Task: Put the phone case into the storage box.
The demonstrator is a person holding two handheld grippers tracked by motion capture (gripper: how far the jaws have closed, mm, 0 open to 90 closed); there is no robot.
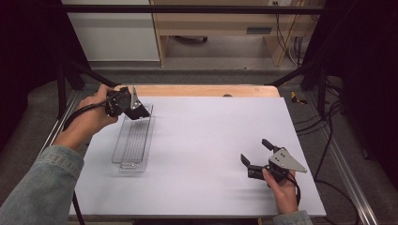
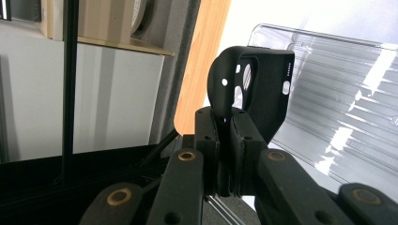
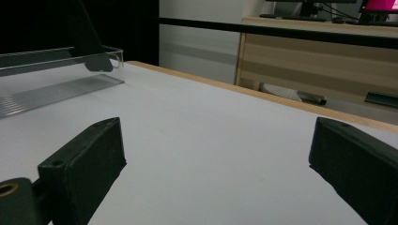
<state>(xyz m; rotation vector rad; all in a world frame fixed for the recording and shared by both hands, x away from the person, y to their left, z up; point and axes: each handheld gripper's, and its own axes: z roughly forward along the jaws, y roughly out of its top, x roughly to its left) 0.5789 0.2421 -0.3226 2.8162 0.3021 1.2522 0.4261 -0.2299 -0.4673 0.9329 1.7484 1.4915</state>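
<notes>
My left gripper (image 1: 135,110) hovers over the far end of a clear ribbed plastic tray (image 1: 133,140) at the table's left side. It is shut on the edge of a black phone case (image 2: 263,86), which stands up from the jaws with its camera cut-out facing the gripper's camera. In the left gripper view the case hangs just above the tray (image 2: 342,108). My right gripper (image 1: 255,150) rests low near the table's front right, held in a hand, open with nothing between its jaws. The right gripper view looks across the bare table towards the tray (image 3: 51,82).
A white sheet (image 1: 211,140) covers the table, and a wooden edge (image 1: 202,90) shows at the far side. Black frame posts and cables (image 1: 324,117) stand to the right and left of the table. Cabinets line the back wall.
</notes>
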